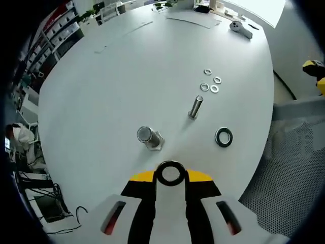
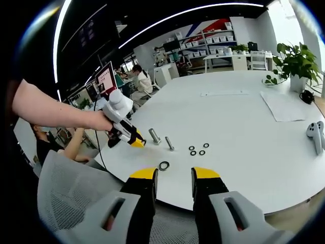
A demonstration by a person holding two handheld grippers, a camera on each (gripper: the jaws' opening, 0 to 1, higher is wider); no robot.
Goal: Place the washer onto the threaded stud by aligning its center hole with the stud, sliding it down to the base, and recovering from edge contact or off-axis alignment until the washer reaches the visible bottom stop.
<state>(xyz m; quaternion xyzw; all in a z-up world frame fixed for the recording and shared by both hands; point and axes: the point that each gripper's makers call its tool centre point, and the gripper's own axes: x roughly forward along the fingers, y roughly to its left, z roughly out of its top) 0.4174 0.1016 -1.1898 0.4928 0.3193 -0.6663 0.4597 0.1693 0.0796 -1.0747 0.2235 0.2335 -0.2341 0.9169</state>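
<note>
In the left gripper view, my left gripper (image 1: 170,175) is shut on a black washer (image 1: 170,174), held flat between its yellow tips. Just ahead, a threaded stud (image 1: 149,137) stands on its hex base on the white table (image 1: 111,86). The washer is short of the stud, not over it. A second bolt (image 1: 195,107) stands farther off, and another black washer (image 1: 224,137) lies to the right. In the right gripper view, my right gripper (image 2: 173,178) is open and holds nothing, near the table edge. There a hand holds the left gripper (image 2: 133,140) beside the stud (image 2: 154,135).
Several small silver washers (image 1: 210,81) lie beyond the bolt. A grey controller (image 2: 316,134) and a sheet of paper (image 2: 287,104) lie at the right, near a potted plant (image 2: 294,63). A mesh chair (image 1: 289,168) stands by the table edge.
</note>
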